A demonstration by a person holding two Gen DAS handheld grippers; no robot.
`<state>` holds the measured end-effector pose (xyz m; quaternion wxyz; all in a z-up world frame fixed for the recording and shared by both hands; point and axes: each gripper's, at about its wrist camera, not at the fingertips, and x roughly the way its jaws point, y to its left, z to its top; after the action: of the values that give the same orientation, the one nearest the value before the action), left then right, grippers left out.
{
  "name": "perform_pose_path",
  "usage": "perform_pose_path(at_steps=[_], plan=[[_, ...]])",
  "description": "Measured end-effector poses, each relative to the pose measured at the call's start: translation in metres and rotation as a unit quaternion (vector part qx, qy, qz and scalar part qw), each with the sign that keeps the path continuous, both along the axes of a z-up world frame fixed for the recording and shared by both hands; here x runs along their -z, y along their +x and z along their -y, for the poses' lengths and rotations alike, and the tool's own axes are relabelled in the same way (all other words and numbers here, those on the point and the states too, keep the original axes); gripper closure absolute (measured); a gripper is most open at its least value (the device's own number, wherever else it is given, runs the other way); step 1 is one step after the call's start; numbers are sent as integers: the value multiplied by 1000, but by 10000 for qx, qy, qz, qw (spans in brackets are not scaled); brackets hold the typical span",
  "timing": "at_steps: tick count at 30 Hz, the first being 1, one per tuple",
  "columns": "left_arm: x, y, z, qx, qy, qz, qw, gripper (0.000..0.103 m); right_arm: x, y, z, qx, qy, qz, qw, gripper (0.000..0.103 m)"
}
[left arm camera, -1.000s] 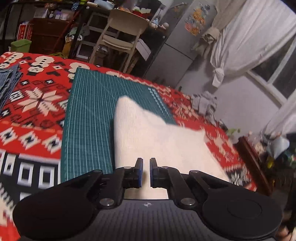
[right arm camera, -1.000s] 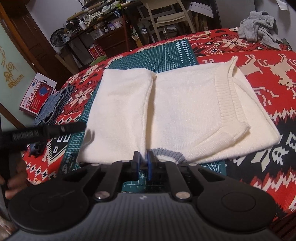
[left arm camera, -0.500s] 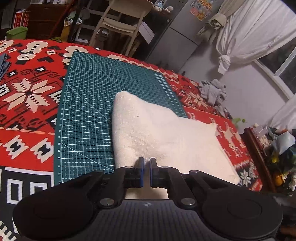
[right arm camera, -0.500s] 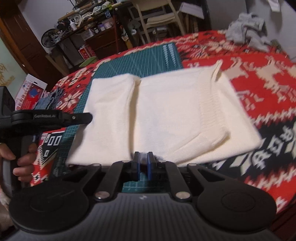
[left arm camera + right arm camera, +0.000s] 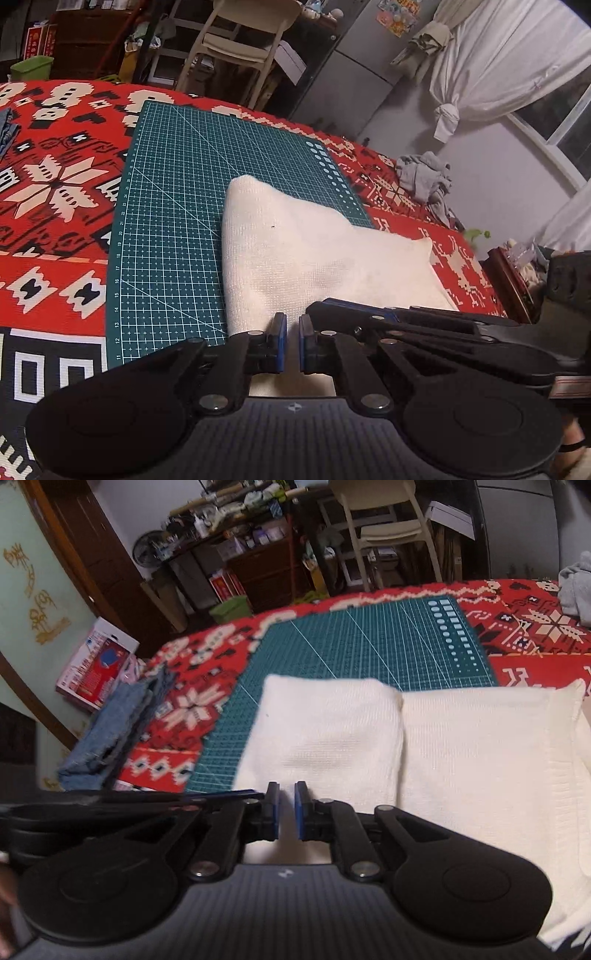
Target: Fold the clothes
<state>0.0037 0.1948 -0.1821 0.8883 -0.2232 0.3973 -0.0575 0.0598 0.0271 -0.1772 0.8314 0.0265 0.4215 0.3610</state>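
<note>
Left wrist view puts your left gripper (image 5: pixel 291 341) at the near edge of the cream-white knitted sweater (image 5: pixel 314 258), its blue-padded jaws drawn almost together with only a thin slit between them. Cream knit shows in that slit, but you cannot tell whether the pads pinch it or merely sit above it. Your right gripper (image 5: pixel 317 310) reaches in from the right, just beside the left one, low over the same near edge.

That sweater lies folded and flat, partly on the dark green gridded cutting mat (image 5: pixel 177 221) and partly on the red, white and black patterned blanket (image 5: pixel 55 192). Its long axis runs left to right across the scene. From the right wrist view, the sweater (image 5: pixel 461 746) shows a folded panel on the left, a vertical crease beside it, and a ribbed band toward the right end. Its left end rests on the mat (image 5: pixel 369 642) and its right end on the blanket (image 5: pixel 535 627).

Your right gripper (image 5: pixel 286 816) has its jaws nearly together too, over the near edge of the left panel; again you cannot tell if cloth is caught. A stack of folded blue denim (image 5: pixel 107 734) sits well to the left, and a crumpled grey garment (image 5: pixel 424 177) lies far right.
</note>
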Motion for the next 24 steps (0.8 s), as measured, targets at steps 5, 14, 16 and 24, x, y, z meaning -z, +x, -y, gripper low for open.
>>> perform_pose_path(at_steps=[5, 14, 16, 24], plan=[[0, -1, -1, -27, 33, -62, 10000, 97, 7, 4, 16, 276, -307, 255, 9988, 103], [-22, 16, -19, -151, -355, 236, 9990, 97, -11, 21, 47, 616, 233, 17, 9978, 97], [-21, 32, -23, -157, -358, 240, 9989, 97, -17, 27, 41, 558, 277, 112, 9980, 95], [0, 63, -25, -217, -372, -41, 9991, 97, -3, 56, -9, 245, 84, 18, 9997, 100]])
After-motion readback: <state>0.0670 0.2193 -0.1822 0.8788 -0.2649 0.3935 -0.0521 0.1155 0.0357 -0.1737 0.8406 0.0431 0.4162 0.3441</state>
